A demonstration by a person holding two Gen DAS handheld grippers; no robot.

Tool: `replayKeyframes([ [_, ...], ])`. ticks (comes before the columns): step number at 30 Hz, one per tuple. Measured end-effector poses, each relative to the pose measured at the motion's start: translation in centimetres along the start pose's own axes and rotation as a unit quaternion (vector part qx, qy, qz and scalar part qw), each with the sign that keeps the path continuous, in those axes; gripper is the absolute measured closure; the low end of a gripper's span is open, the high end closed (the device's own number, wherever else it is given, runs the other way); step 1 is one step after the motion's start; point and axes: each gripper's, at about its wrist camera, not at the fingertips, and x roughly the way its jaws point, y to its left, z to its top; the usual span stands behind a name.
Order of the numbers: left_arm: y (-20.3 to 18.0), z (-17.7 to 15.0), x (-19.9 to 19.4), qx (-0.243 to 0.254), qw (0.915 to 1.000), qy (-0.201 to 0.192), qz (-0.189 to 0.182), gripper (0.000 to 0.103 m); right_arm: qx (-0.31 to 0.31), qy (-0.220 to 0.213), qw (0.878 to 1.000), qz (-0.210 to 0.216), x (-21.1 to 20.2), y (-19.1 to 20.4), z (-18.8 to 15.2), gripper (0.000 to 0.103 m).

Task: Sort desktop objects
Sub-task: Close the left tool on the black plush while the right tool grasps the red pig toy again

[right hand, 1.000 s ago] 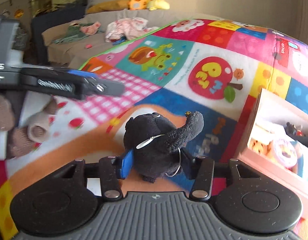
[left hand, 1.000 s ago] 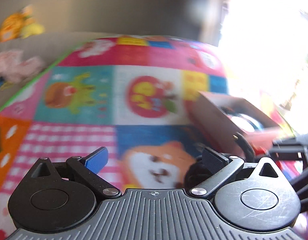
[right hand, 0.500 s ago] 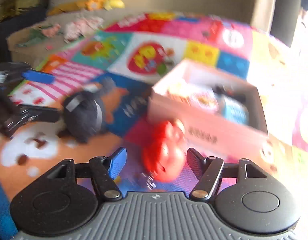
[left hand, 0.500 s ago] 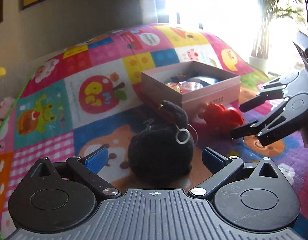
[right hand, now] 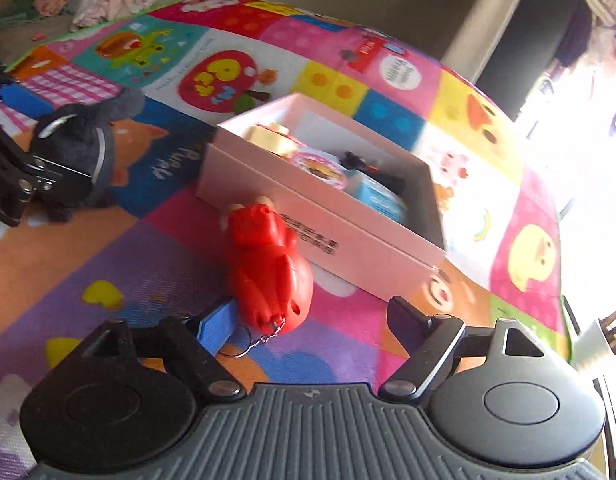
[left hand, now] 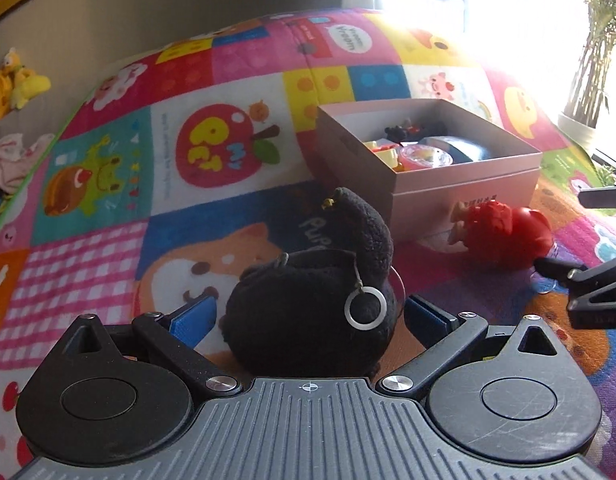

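A black plush toy [left hand: 308, 312] with a white ring lies on the play mat between the blue pads of my left gripper [left hand: 308, 318]. The jaws stand wide with a thin gap on each side, so it is open. A red toy figure [right hand: 268, 264] with a key chain lies against the front wall of the pink box [right hand: 327, 220]. My right gripper [right hand: 311, 324] straddles its near end. Its jaws are opening, the left pad close to the toy without pressing. In the left wrist view the red toy [left hand: 503, 232] lies right of the box [left hand: 463, 184].
The box holds several small toys and a blue item. A colourful play mat [left hand: 212, 152] covers the floor. Plush toys [left hand: 12, 84] and clothes lie beyond its far left edge. A potted plant [left hand: 587, 92] stands by the bright window at right.
My right gripper left the black plush, swung right to the red toy and widened its jaws. My left gripper turned toward the box and closed in around the black plush.
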Motion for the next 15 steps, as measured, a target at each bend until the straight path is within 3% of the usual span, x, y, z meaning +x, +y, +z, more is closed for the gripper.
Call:
replayKeyframes([
  [2,0.1,-0.1,0.7,-0.008,0.9998,0.013,0.008,0.001,0.032,0.008,0.999,-0.002,0.3,-1.2,0.0,0.020],
  [4,0.3,-0.4,1.2,-0.019,0.9995,0.025,0.005,0.001,0.086,0.003,0.995,0.056,0.1,-2.7,0.1,0.017],
  [6,0.4,-0.6,1.5,-0.020,0.9993,0.030,0.004,0.002,0.118,-0.011,0.988,0.099,0.0,-3.3,0.4,0.005],
  [8,0.2,-0.7,1.6,-0.015,0.9993,0.033,0.000,0.011,0.108,-0.026,0.988,0.109,0.3,-2.5,1.0,0.002],
  [15,0.2,-0.9,1.3,-0.014,0.9994,0.031,-0.003,0.013,0.113,0.014,0.984,0.136,4.5,-0.5,2.3,0.004],
])
